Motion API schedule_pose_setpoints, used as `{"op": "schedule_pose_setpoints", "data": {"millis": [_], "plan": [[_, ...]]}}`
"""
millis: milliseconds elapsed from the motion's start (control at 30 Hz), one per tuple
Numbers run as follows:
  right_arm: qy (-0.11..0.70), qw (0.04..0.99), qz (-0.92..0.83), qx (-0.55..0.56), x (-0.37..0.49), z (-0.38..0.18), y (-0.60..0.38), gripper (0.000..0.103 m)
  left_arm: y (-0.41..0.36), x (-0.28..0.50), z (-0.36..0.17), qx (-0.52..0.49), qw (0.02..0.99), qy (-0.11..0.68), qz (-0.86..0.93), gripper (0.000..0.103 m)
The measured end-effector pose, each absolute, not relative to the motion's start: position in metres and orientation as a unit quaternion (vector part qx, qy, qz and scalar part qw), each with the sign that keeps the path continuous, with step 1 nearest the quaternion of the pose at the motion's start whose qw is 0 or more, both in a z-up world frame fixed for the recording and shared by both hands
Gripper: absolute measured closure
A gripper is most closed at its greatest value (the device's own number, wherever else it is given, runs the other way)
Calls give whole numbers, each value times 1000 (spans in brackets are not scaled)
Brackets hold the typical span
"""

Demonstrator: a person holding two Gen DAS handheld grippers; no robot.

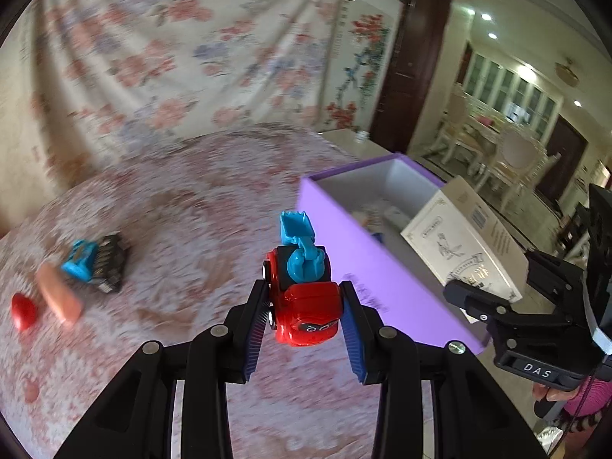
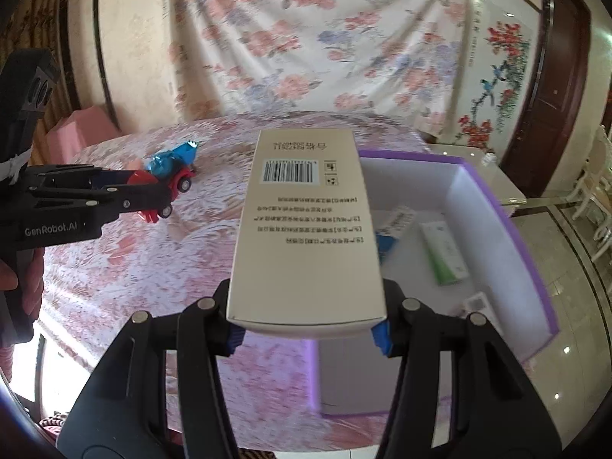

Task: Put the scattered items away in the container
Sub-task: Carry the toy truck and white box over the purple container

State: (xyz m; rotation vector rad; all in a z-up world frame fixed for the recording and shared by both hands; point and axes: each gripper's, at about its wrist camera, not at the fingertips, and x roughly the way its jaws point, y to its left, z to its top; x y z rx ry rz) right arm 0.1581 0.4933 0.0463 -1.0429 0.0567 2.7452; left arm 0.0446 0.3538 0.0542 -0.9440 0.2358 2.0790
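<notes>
A: From the left wrist camera, the left gripper (image 1: 304, 302) is clamped on a red toy truck (image 1: 306, 306) with a blue scoop, held clear above the floral worktop (image 1: 183, 206). The purple container (image 1: 355, 252) sits at about two o'clock from the toy, close beside it.

B: The right wrist camera shows that same toy truck (image 2: 168, 183) side-on at nine o'clock, pinched in the left gripper (image 2: 157, 195), wheels off the cloth. My own view is filled by a cream carton (image 2: 306, 229) with a barcode; the right gripper (image 2: 308, 329) grips its near end, jaws set fairly wide around it.

A: I see that carton (image 1: 463, 241) from its decorated face, tilted over the container's near corner, with the right gripper (image 1: 470, 298) at three o'clock.

B: Can you see inside the container?

A: Only blurred shapes on the white floor.

B: From here the container (image 2: 497, 206) is open at two o'clock; a green-and-white packet (image 2: 445, 252) and a blue-and-white box (image 2: 394, 225) lie inside.

A: What your view lacks is at nine o'clock in mine: a small blue and black toy (image 1: 95, 264), a pinkish sausage-shaped piece (image 1: 59, 294) and a red piece (image 1: 23, 311), all loose on the worktop, near one another.
</notes>
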Motion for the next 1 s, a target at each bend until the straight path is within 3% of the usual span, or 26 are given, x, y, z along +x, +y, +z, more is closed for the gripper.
{"op": "schedule_pose_setpoints", "data": {"millis": [600,1000], "plan": [[56,155,914,-371,182,27,598,48,497,80,42,-387,480,150,773,66],[61,129,906,-399,164,8,630,48,529,74,5,-423,455,196,759,65]]}}
